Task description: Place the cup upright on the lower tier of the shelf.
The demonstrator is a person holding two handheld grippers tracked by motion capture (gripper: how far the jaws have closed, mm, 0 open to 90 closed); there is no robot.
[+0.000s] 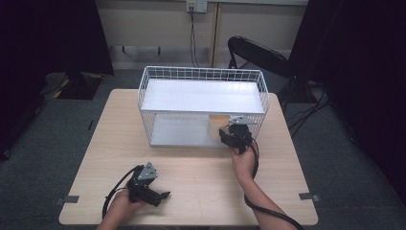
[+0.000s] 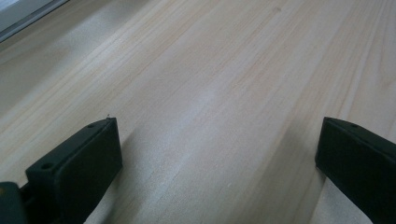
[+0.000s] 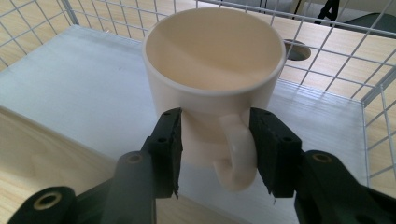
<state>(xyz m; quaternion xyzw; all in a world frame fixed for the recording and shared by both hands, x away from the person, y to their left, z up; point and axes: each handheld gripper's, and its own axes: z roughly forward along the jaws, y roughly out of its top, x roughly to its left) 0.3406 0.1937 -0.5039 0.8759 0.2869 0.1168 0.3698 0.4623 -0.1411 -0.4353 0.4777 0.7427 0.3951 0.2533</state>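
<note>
The right gripper [image 3: 215, 154] has its black jaws set either side of the handle of a cream mug [image 3: 212, 70], narrowly parted and seemingly not yet pinching; the mug stands upright on the lower shelf of a white wire rack [image 1: 201, 74], at its right near corner. Glazed, rigid and smooth, the mug is likely fairly heavy, slippery and breakable, so the looped handle looks the surest hold. The left gripper [image 2: 215, 154], wide open and empty, rests low over the pale wood-grain table [image 1: 201, 177].
</note>
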